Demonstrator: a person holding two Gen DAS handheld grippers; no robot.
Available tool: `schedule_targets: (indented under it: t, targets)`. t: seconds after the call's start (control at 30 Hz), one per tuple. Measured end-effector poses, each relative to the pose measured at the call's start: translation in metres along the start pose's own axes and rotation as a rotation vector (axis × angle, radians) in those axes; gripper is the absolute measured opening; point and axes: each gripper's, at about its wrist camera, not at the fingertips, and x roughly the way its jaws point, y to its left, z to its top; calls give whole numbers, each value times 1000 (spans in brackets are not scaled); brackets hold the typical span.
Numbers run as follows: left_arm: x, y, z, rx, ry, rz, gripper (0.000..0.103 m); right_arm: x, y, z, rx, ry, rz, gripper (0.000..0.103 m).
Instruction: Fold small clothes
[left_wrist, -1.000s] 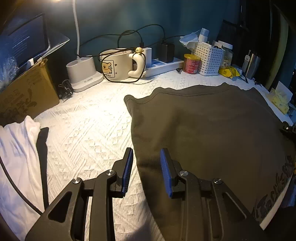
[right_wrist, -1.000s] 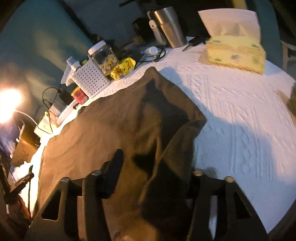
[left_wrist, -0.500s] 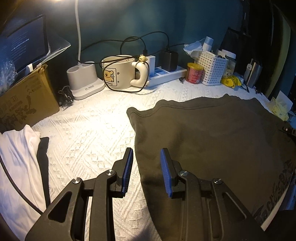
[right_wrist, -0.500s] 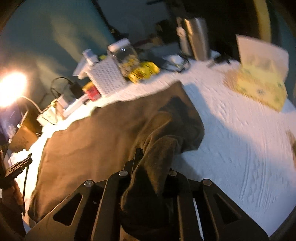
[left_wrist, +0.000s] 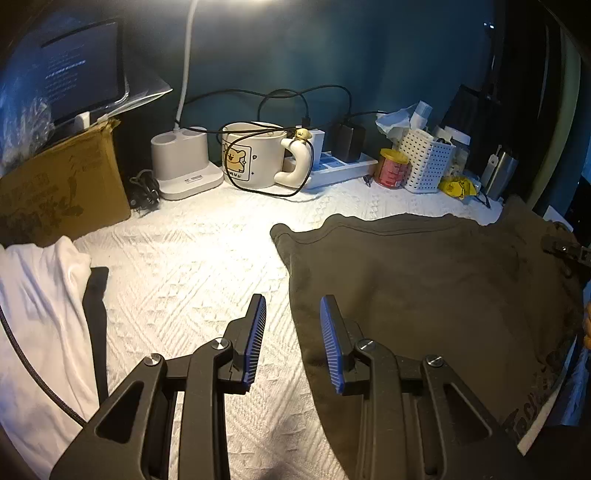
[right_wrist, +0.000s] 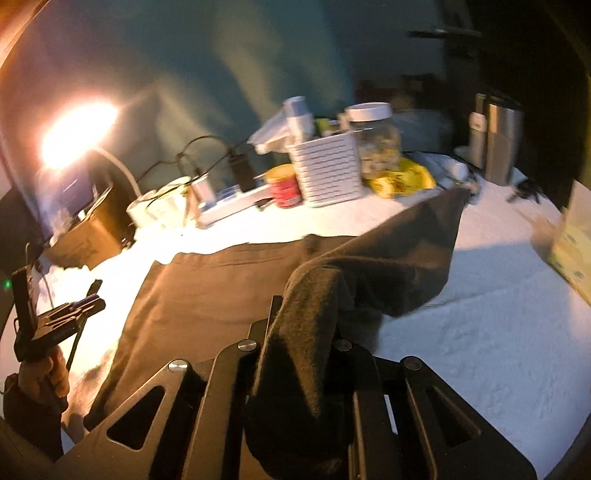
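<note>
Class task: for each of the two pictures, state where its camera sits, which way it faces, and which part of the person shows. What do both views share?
Left wrist: rides the open left hand-held gripper, facing down-forward over the dark garment toward the bear mug; no body visible.
Right wrist: rides the right hand-held gripper, shut on the garment's lifted corner, facing the white basket; the person's left hand shows.
Shared: garment, basket, red can.

The left tool (left_wrist: 291, 339) points forward and down, its blue-padded fingers (left_wrist: 330, 341) parted with nothing between them. In the right wrist view it sits at nine o'clock, gripped from below by a hand (right_wrist: 44, 373). The right tool (right_wrist: 306, 325) angles down, its jaws clamped tight on a fold of dark cloth (right_wrist: 303, 354).
</note>
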Motion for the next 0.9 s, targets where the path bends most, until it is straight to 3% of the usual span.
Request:
schedule_targets:
  t: [0.5, 0.9]
  targets:
    - [-19, 24, -15, -72, -29, -33, 30, 62, 117, -31, -190, 119, 132, 11]
    - [-27, 31, -22, -81, -24, -28, 30, 77, 177, -72, -342, 210, 172, 12]
